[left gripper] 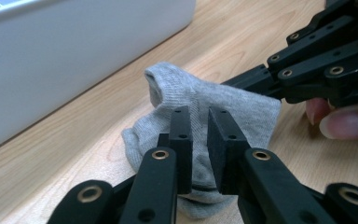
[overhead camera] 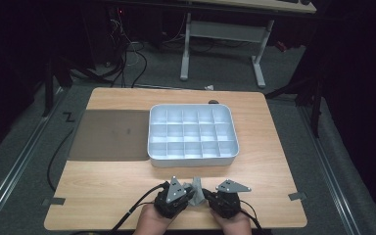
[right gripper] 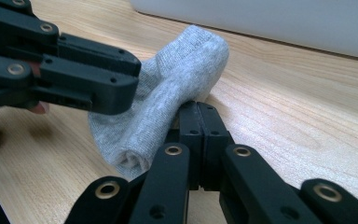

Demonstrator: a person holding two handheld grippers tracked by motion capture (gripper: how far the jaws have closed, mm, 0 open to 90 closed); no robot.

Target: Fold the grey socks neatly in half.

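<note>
Grey sock (overhead camera: 196, 192) lies at the desk's (overhead camera: 274, 171) near edge. Right claw (right gripper: 200, 109) pinches it, jaws together; left claw (left gripper: 199, 116) stands narrowly parted above it.

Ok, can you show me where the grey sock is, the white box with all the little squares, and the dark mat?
grey sock (left gripper: 242, 100), left gripper view, on its flat middle.
white box (overhead camera: 193, 159), high view, on its near outer wall.
dark mat (overhead camera: 108, 134), high view, on its bare middle.
</note>
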